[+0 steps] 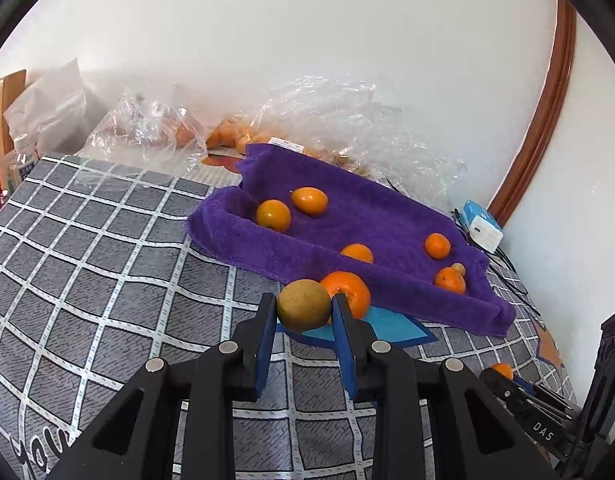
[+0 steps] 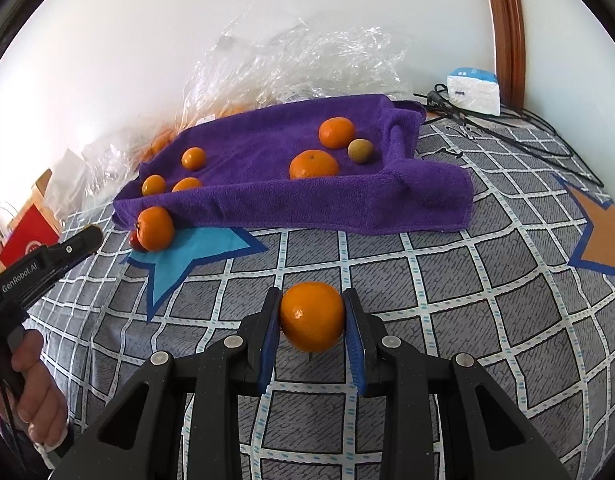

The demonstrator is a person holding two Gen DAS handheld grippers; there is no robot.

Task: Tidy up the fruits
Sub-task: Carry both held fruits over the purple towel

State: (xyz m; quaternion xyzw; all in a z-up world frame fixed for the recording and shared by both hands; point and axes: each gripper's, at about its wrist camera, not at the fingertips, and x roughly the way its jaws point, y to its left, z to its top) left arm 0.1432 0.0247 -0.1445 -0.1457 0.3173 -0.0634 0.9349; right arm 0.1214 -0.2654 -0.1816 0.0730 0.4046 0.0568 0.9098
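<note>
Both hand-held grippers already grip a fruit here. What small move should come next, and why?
Probably carry the right hand-held gripper forward over the purple towel and release its orange there. Most fruits already sit on that towel, and the path ahead looks free. The left hand-held gripper holds a brownish-green fruit right at the towel's edge.

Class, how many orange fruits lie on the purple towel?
5: three small oranges clustered at one end, two big oranges at the other beside a brown fruit. The towel fold may hide others.
</note>
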